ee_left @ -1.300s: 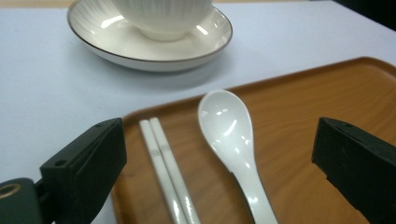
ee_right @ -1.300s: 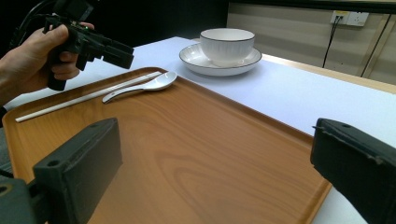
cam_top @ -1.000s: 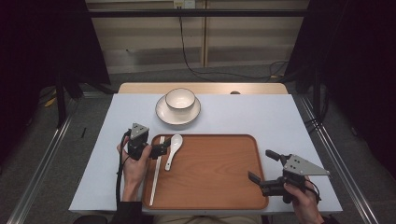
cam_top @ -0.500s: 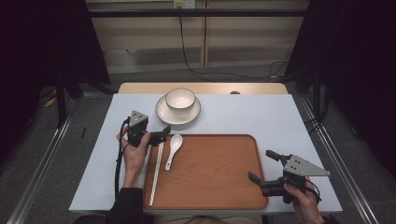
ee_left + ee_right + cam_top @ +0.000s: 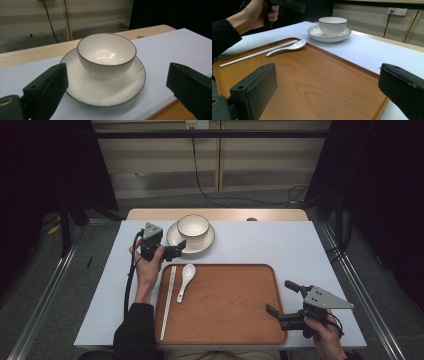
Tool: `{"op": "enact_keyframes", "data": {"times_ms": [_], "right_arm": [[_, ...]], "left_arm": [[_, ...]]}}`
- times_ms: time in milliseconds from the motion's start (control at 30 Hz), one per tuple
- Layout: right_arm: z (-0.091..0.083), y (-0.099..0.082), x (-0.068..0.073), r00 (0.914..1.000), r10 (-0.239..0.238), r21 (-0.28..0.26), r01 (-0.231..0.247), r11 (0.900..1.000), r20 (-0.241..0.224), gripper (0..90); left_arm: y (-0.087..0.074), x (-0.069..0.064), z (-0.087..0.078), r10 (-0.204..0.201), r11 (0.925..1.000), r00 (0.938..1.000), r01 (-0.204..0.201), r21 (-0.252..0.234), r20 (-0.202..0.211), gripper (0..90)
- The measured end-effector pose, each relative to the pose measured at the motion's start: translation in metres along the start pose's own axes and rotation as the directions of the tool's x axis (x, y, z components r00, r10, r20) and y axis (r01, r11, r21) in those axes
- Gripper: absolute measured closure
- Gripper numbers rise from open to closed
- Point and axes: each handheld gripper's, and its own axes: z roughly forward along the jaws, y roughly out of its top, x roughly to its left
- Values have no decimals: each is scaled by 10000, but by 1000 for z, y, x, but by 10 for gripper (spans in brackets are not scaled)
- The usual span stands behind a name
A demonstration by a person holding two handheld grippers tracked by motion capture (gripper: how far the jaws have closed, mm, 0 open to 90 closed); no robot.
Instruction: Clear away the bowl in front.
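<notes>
Since the earlier frames, left gripper (image 5: 176, 248) had advanced from beside the spoon (image 5: 184, 281) toward the far edge of the surface (image 5: 280, 242), jaws spread wide, just short of the saucer (image 5: 105, 96) bearing the white bowl (image 5: 107, 55). Bowl upright, centred on saucer, beyond the wooden tray (image 5: 235, 310); spoon and chopsticks (image 5: 167, 301) lay side by side at the tray's left edge. Right gripper (image 5: 285, 301) stayed at the tray's near right corner, jaws apart, holding nothing.
</notes>
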Motion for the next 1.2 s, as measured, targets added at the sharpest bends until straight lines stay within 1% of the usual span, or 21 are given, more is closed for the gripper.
{"op": "enact_keyframes", "data": {"times_ms": [100,200,300,333,400,433,600,633,667,733,800,833,867,900,933,967,1033,1067,1100,1167,1200], "right_arm": [[0,0,0,10000,10,15,-10,10000,-40,19],[0,0,0,10000,-33,14,33,10000,-92,19],[0,0,0,10000,5,-5,-5,10000,-94,19],[1,0,0,9999,-11,-5,11,10000,-144,19],[2,1,0,9999,-33,2,33,10000,-103,19],[2,1,1,9999,-52,19,53,10000,-130,19],[1,0,0,9999,-22,3,22,10000,-170,19],[1,0,0,9999,-31,1,32,10000,-170,19],[1,0,0,9998,-41,28,42,10000,-188,19],[1,0,0,9998,-53,21,53,10000,-201,19],[1,0,-1,9998,-46,42,47,10000,-189,19],[1,0,-1,9998,-49,48,50,10000,-196,19],[1,0,0,9998,-43,44,44,10000,-204,19],[1,0,-1,9997,-33,74,35,10000,-255,19],[1,0,-1,9996,-13,81,15,10000,-268,19],[1,0,-1,9997,-47,48,49,10000,-231,19],[1,0,0,9998,-59,56,60,10000,-198,19],[1,0,0,9998,-59,73,60,10000,-203,19],[1,0,0,9998,-60,66,62,10000,-196,19],[1,0,-1,9998,-64,54,65,10000,-205,19],[1,0,0,9998,-43,50,44,10000,-176,19]], "left_arm": [[3,3,6,-44,10000,9999,45,35,-142,46],[6,10,13,-179,9997,9998,180,-173,78,56],[11,14,21,-136,9998,9999,136,-160,61,67],[15,16,28,125,9999,9999,-125,118,-73,67],[16,17,31,147,9996,9999,-145,223,-87,67],[17,19,34,62,9997,10000,-63,251,39,67],[24,26,50,332,9971,9994,-329,692,-33,66],[25,26,52,359,9960,9993,-349,819,-102,66],[29,30,56,473,9914,9987,-448,1228,-176,57],[30,32,59,362,9917,9991,-332,1239,-214,55],[32,35,64,235,9876,9996,-213,1557,-122,74],[32,35,66,240,9856,9994,-193,1678,-257,74],[31,35,68,333,9866,9994,-308,1604,-128,75],[30,35,71,468,9829,9989,-448,1784,-70,68],[30,34,75,652,9773,9973,-571,2038,-331,93],[28,34,78,590,9783,9973,-489,2016,-443,139],[27,38,81,119,9782,9998,-88,2075,-137,139],[26,39,84,168,9760,9998,-135,2175,-133,161],[25,37,87,134,9738,9994,-59,2274,-314,174],[25,38,92,128,9706,9997,-75,2407,-203,185],[25,36,94,129,9701,9989,-17,2428,-445,253]]}}
